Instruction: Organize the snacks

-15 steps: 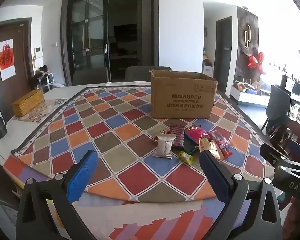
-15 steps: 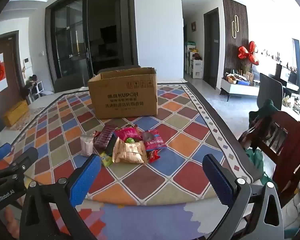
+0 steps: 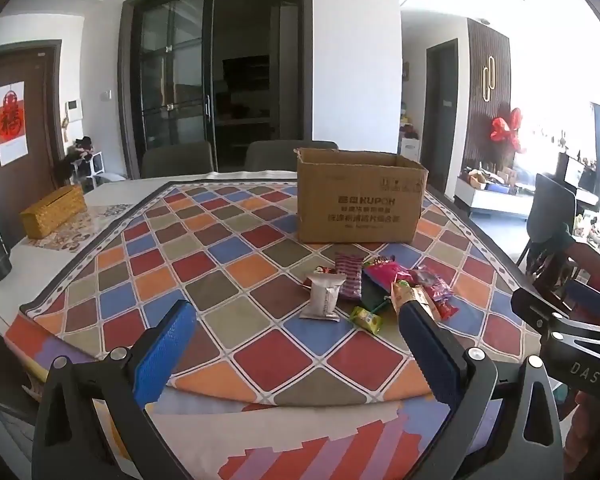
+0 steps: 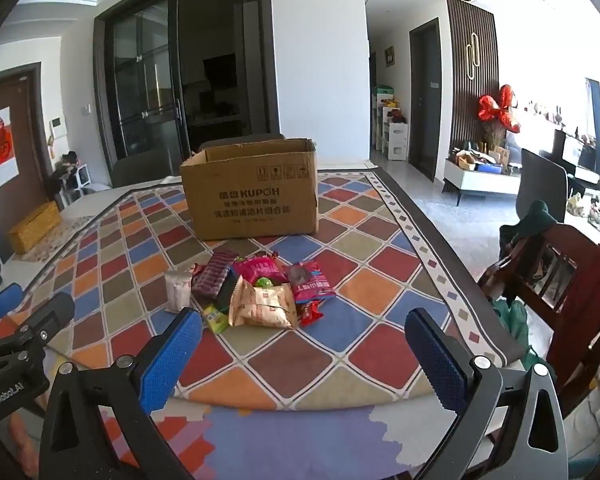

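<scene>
While both tools are hovering over the near edge of the bench [image 4: 384,184], nothing is being gripped: left tool [image 3: 296,344] spread wide and empty, right tool [image 4: 302,354] likewise spread and empty. Snacks [image 4: 256,288] are lying in a loose overlapping heap on the checkered cloth [image 3: 204,264], just in front of the open box [image 4: 252,196].

Risks, as judged: packets are overlapping, so a pinch on the tan bag [image 4: 262,304] could be dragging the green candy [image 4: 216,318] or red wrappers along; crinkly film may be slipping out of the pads; both tools reaching into one small heap could be colliding.

Against the frame half a second back: heap and box are sitting unchanged, both tools are staying spread, views barely shifting.
</scene>
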Demonstrator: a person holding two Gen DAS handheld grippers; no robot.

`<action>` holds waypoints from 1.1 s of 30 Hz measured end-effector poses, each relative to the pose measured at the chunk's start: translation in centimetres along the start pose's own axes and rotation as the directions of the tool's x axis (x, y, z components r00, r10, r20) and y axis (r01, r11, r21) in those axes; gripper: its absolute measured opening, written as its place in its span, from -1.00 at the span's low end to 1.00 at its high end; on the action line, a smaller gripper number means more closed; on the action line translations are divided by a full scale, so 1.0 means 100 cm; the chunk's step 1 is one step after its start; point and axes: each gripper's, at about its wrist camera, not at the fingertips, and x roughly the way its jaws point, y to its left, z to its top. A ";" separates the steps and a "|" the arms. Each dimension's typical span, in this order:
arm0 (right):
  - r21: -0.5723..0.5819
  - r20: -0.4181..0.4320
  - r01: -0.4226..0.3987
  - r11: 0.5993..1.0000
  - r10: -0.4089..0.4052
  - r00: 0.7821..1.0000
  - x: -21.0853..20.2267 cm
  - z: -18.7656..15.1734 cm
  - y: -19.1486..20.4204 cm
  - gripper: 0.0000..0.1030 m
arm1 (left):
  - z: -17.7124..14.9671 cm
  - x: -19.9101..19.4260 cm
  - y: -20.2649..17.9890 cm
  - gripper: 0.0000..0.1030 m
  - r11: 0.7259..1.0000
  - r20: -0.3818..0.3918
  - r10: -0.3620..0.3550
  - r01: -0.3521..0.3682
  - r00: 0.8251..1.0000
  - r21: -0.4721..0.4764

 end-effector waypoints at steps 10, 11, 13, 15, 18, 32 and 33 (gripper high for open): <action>-0.002 0.004 0.002 1.000 -0.002 1.000 -0.002 0.001 0.002 0.99 | 0.000 0.000 0.004 1.00 1.000 0.006 0.004 -0.004 1.000 -0.005; -0.001 0.004 0.002 1.000 -0.002 1.000 -0.003 0.002 0.001 0.99 | 0.000 0.000 0.004 1.00 1.000 0.005 0.003 -0.003 1.000 -0.006; -0.003 0.004 0.001 1.000 -0.001 1.000 -0.002 0.002 0.002 0.99 | 0.000 0.000 0.004 1.00 1.000 0.005 0.004 -0.004 1.000 -0.006; -0.003 0.004 0.001 1.000 -0.001 1.000 -0.002 0.002 0.002 0.99 | 0.000 0.000 0.004 1.00 1.000 0.004 0.003 -0.003 1.000 -0.006; -0.004 0.005 0.001 1.000 -0.001 1.000 -0.002 0.002 0.002 0.99 | 0.000 0.000 0.004 1.00 1.000 0.006 0.004 -0.004 1.000 -0.005; -0.006 0.008 0.002 1.000 -0.002 1.000 -0.003 0.001 0.002 0.99 | 0.000 0.000 0.004 1.00 1.000 0.005 0.004 -0.004 1.000 -0.005; -0.006 0.008 0.002 1.000 -0.002 1.000 -0.003 0.002 0.002 0.99 | 0.000 0.000 0.004 1.00 1.000 0.006 0.004 -0.003 1.000 -0.005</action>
